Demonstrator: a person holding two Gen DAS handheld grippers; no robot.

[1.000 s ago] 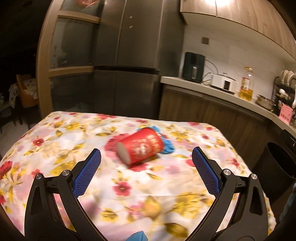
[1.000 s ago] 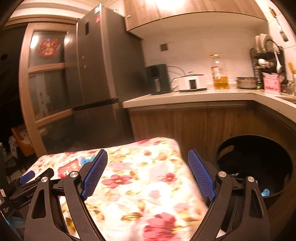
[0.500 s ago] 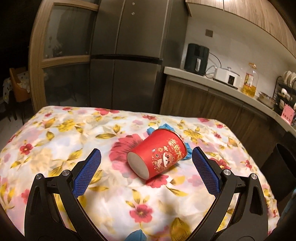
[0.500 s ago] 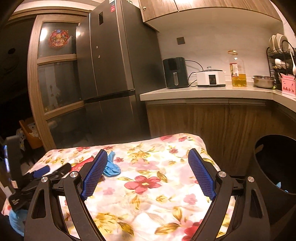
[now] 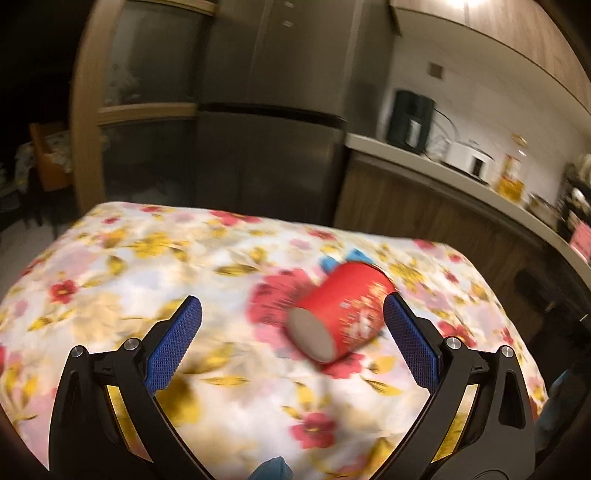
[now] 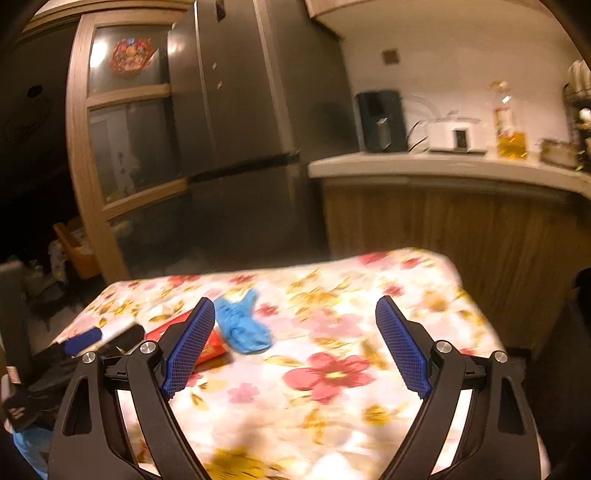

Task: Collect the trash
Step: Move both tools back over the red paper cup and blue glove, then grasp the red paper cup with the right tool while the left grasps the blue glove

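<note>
A red paper cup [image 5: 341, 310] lies on its side on the floral cloth-covered table [image 5: 147, 266], a crumpled blue glove [image 6: 242, 326] behind it. The left gripper [image 5: 291, 332] is spread wide around the cup. The right gripper [image 6: 295, 345] is spread too, empty.

- A floral tablecloth [image 5: 147, 266] covers the near surface, in red, yellow and pink flowers.
- A tall steel fridge [image 6: 240, 129] stands behind it, beside a wood-framed glass door [image 6: 129, 140] with a red ornament [image 6: 130, 55] on the pane.
- On the counter [image 6: 443, 166] along the white wall: a black appliance [image 6: 380, 120], a white cooker [image 6: 456, 134] and a bottle of yellow oil [image 6: 511, 129].
- Wooden cupboards [image 5: 517, 33] hang above.
</note>
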